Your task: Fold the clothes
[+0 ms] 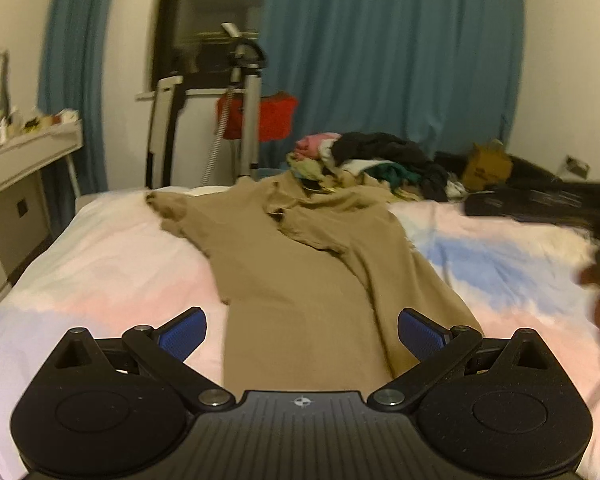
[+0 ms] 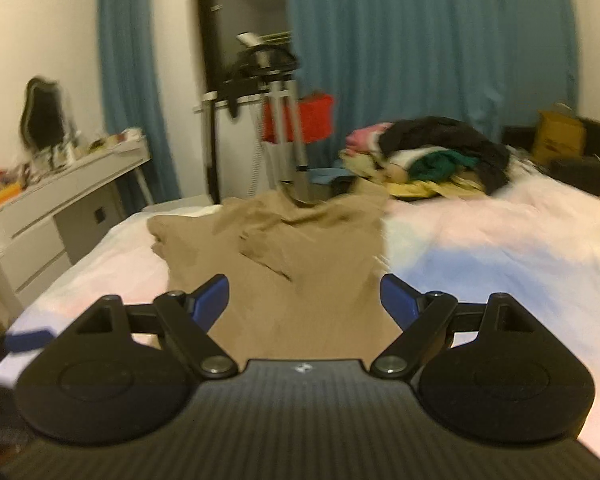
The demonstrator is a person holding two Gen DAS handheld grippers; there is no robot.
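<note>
A tan T-shirt point(image 1: 300, 276) lies lengthways on the bed, its right side folded in over the body and its left sleeve spread out at the far left. It also shows in the right wrist view point(image 2: 296, 276). My left gripper point(image 1: 302, 334) is open and empty above the shirt's near hem. My right gripper point(image 2: 304, 300) is open and empty above the shirt's near part. A blurred blue finger pad point(image 2: 28, 340) of the left gripper shows at the left edge of the right wrist view.
The bed has a pink, white and blue cover point(image 1: 112, 272). A heap of mixed clothes point(image 1: 364, 160) lies at its far end. A tripod point(image 1: 252, 92), a red box point(image 1: 276, 116) and teal curtains point(image 1: 388, 52) stand behind. A white desk point(image 2: 60, 200) is at the left.
</note>
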